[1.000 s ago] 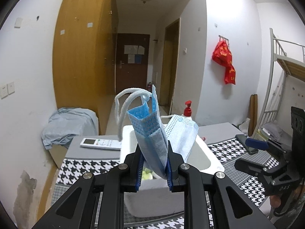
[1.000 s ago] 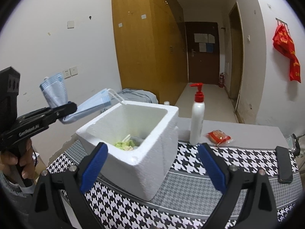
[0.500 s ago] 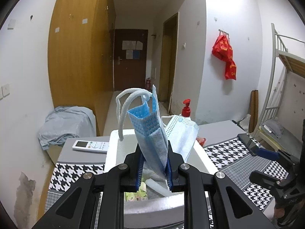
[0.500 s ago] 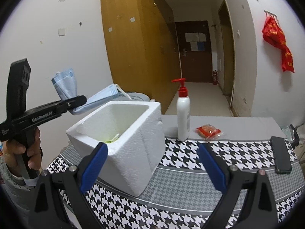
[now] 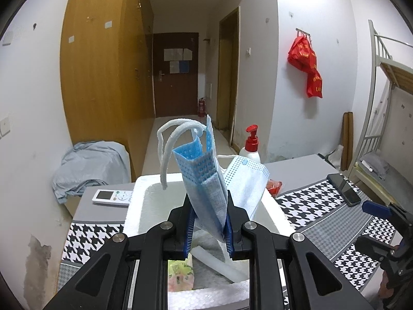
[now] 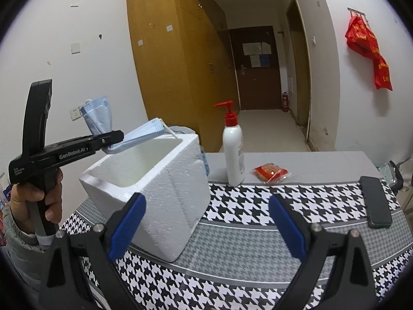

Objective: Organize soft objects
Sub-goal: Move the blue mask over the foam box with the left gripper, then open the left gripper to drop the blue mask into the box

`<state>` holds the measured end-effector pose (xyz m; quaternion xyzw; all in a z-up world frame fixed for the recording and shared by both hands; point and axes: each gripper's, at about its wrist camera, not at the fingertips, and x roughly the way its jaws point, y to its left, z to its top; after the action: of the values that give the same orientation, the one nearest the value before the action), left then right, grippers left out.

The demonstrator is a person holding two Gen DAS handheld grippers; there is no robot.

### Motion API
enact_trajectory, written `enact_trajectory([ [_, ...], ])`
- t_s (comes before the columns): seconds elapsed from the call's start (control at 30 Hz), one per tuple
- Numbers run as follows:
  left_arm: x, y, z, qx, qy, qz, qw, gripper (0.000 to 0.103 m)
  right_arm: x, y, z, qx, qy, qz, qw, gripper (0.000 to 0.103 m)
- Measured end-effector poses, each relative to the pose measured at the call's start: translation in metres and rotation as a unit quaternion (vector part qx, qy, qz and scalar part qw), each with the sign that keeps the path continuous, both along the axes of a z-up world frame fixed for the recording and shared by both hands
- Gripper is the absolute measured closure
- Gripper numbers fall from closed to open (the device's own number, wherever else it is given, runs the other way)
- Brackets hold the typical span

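My left gripper (image 5: 207,223) is shut on a folded bundle of blue face masks (image 5: 204,178), with white ear loops arching up from them. It holds them just above the open top of a white foam box (image 5: 144,196). In the right wrist view the same left gripper (image 6: 113,139) sits over the near-left rim of the foam box (image 6: 167,196), the masks (image 6: 99,117) sticking up and forward. My right gripper (image 6: 206,222) stands open with nothing between its blue pads, low in front of the box. Inside the box lie a green packet (image 5: 180,276) and white padding.
A pump bottle with a red top (image 6: 233,149) and a red snack packet (image 6: 269,171) stand behind the box on the houndstooth cloth (image 6: 258,206). A dark phone (image 6: 375,201) lies at the right. A white remote (image 5: 112,196) rests left of the box.
The left gripper with the masks has moved forward from beside the box to over its opening. The right gripper drifted right and slightly lower, staying open.
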<state>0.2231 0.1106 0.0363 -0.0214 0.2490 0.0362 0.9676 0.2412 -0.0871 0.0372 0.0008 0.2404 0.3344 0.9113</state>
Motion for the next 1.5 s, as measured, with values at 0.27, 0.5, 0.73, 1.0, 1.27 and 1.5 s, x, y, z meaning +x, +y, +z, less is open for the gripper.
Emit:
enact_trajectory([
  [0.27, 0.012, 0.0, -0.006, 0.019, 0.019, 0.03, 0.9992, 0.082, 0.004, -0.006, -0.002, 0.001, 0.004, -0.005, 1.0, 0.005],
  [0.5, 0.023, -0.001, -0.013, 0.037, 0.045, 0.056, 0.9967, 0.082, 0.006, -0.01, -0.004, 0.004, 0.004, -0.009, 1.0, 0.005],
  [0.73, 0.031, 0.001, -0.02, 0.042, 0.071, 0.064, 0.9945, 0.082, 0.007, -0.013, -0.005, 0.005, 0.007, -0.012, 1.0, 0.005],
  [1.0, 0.032, 0.005, -0.023, 0.041, 0.081, 0.076, 0.993, 0.082, 0.007, -0.013, -0.005, 0.005, 0.008, -0.01, 1.0, 0.005],
  [1.27, 0.023, 0.01, -0.017, 0.035, 0.056, 0.09, 0.9938, 0.022, 0.006, -0.013, -0.005, 0.004, 0.008, -0.012, 1.0, 0.005],
  [1.5, 0.011, 0.011, -0.009, 0.032, 0.027, 0.092, 0.9949, 0.004, 0.005, -0.012, -0.003, 0.004, 0.006, -0.011, 1.0, 0.005],
])
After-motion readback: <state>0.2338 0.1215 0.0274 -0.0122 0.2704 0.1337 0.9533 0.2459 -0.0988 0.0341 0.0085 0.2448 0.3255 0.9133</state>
